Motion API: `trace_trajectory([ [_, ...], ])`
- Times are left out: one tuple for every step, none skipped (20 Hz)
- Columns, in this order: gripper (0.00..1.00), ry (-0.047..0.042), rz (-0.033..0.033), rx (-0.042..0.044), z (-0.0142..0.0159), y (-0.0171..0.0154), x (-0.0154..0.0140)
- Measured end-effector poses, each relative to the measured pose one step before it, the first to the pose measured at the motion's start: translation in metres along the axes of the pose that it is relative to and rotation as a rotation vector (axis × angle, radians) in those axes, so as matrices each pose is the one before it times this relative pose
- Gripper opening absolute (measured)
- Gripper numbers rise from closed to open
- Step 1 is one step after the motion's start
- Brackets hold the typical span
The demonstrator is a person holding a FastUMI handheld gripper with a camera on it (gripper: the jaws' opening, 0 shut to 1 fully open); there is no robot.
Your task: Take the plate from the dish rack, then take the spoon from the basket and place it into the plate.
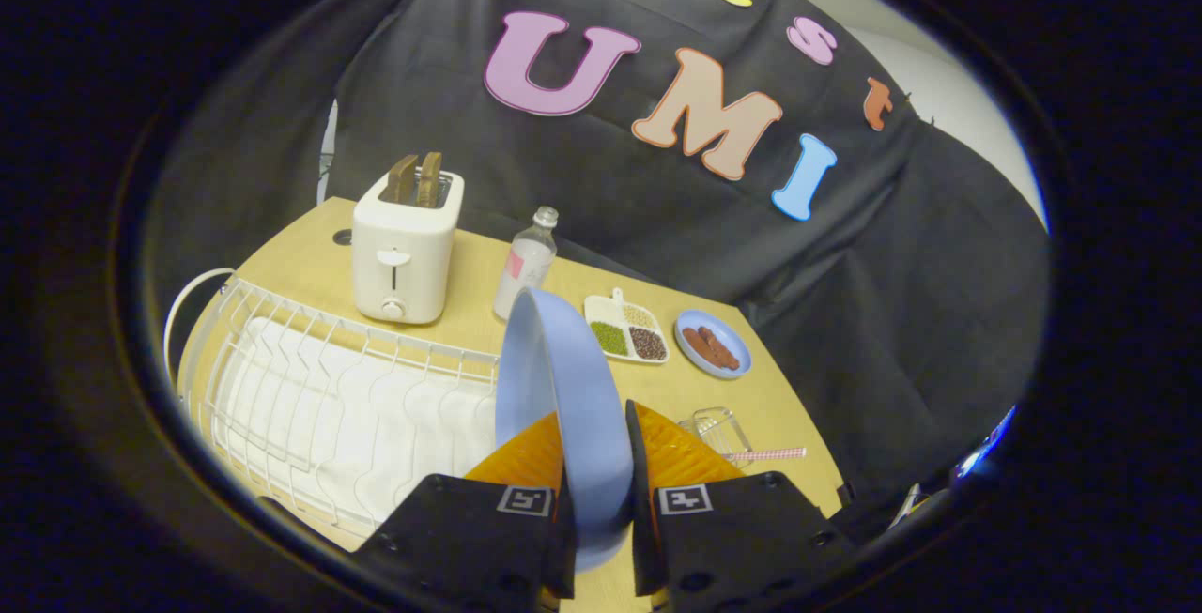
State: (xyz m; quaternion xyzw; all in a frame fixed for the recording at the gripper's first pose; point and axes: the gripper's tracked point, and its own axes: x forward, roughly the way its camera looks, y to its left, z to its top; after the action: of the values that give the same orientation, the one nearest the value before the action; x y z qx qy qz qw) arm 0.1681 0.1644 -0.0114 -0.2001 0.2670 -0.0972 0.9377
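The tongs point(597, 463) were closed on the plate point(568, 406), one finger point(526, 458) pressed to its hollow side and the other to its back, so that the light blue plate stood on edge between them and rose up ahead of the fingertips, held above the bench point(751, 397). Just beside the fingers, on the hollow side of the plate, sat the white wire dish rack point(319, 388), its row of prongs standing up over a white liner. On the other side, near the fingers, a small clear wire basket point(716, 429) rested on the light wooden bench with the spoon point(765, 454) lying across it, its pink checked handle pointing away from the plate. Beyond the plate lay a white divided tray point(627, 329) with green, dark and pale grains in its compartments, and just beside that a small blue dish point(714, 344) holding brown sausages. Farther back stood a clear bottle point(526, 264) with a pink label, and next to it, behind the rack, a white toaster point(407, 247) with two brown slices of toast point(416, 178) sticking upright out of its slots
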Motion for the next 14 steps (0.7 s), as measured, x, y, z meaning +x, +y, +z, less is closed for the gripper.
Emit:
trace_trajectory([
  [0.27,-0.01974,-0.00426,0.01194,0.00790,-0.00478,-0.00524],
  [0.27,-0.01004,-0.00122,0.01586,0.00514,-0.00551,-0.00687],
  [0.27,-0.00850,-0.00043,0.01861,0.00334,-0.00545,-0.00638],
  [0.27,-0.00690,-0.00472,0.02501,0.00321,-0.00791,-0.00712],
  [0.27,-0.00673,-0.00354,0.02590,0.00237,-0.00869,-0.00649],
  [0.27,-0.00288,-0.00485,0.03091,0.00074,-0.00978,-0.00545],
  [0.27,-0.00058,-0.00424,0.03068,-0.00229,-0.00984,-0.00566],
  [0.27,0.00244,-0.00445,0.02957,-0.00049,-0.01150,-0.00654],
  [0.27,0.00453,-0.00217,0.02721,-0.00239,-0.01086,-0.00553],
  [0.27,0.00037,-0.00310,0.02720,-0.00099,-0.01284,-0.00625],
  [0.27,-0.00637,-0.01032,0.02821,0.00044,-0.01381,-0.00370],
  [0.27,-0.00693,-0.01464,0.02949,0.00177,-0.01403,-0.00345],
  [0.27,-0.00466,-0.01631,0.03032,-0.00155,-0.01504,-0.00442],
  [0.27,-0.00145,-0.01547,0.03088,-0.00035,-0.01444,-0.00304],
])
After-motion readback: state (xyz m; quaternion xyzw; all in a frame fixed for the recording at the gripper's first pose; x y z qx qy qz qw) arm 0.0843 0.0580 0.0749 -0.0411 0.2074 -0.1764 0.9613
